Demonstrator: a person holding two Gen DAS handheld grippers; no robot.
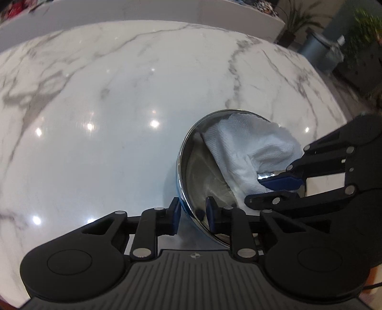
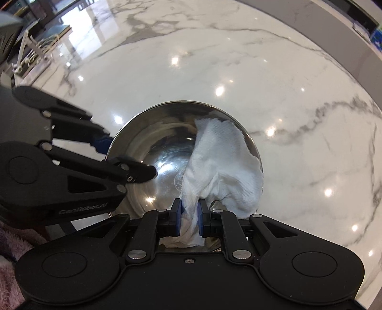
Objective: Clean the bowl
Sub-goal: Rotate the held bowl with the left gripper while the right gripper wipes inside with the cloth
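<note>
A: Nearest the lens, what do you see on the right?
B: The right gripper [image 2: 189, 215], its blue pads pressed together on a bunched white paper towel [image 2: 222, 167]. The towel spreads up from the jaws across the right half of the bowl's inside.

A: And the bowl itself?
B: A shiny stainless steel bowl [image 2: 152, 152], standing on a white marble countertop [image 2: 238, 71] with grey veins and bright reflections of ceiling lights. Its bare left half mirrors the lights.

A: Where is the left gripper?
B: The left gripper [image 1: 192, 215] straddles the bowl's near rim: one blue pad sits outside the wall, the other inside. The gap between pads is narrow, and the rim [image 1: 188, 209] runs through it. The jaws look clamped on the rim, though I cannot make out the contact on the outer pad for certain.

A: Anything beyond the counter?
B: From the left wrist camera, potted plants [image 1: 296, 21] and a grey bin [image 1: 320, 50] at the far right, blurred. From the right wrist camera, a fuzzy pinkish fabric [image 2: 9, 269] lies at the lower left edge.
</note>
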